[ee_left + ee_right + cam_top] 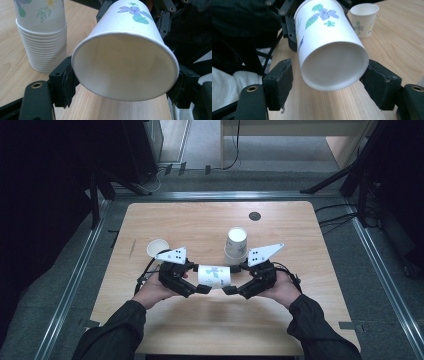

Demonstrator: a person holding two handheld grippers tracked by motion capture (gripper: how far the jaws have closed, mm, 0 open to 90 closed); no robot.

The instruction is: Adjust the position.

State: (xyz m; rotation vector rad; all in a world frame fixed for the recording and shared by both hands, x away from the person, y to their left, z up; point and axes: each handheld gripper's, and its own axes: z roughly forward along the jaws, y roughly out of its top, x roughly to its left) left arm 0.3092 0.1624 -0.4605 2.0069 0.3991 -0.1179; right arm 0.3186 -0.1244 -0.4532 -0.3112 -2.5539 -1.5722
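A flowered paper cup (pixel 214 275) lies on its side in the air just above the wooden table (pixel 210 330), between my two grippers. My left gripper (pixel 200 287) is shut on its wide rim end; in the left gripper view the cup's open mouth (pixel 125 67) faces the camera and both pads of the left gripper (pixel 125 85) press the rim. My right gripper (pixel 231 289) stands around the narrow base end. In the right gripper view the cup's base (pixel 329 50) sits between the right gripper (pixel 329 83), with a clear gap at the left pad (pixel 280 81).
A stack of upside-down flowered cups (pixel 236 247) stands just behind the grippers, also close by in the left gripper view as the stack (pixel 41 37). A single upright cup (pixel 157 247) stands at the left. A dark round hole (pixel 255 216) lies near the table's far edge.
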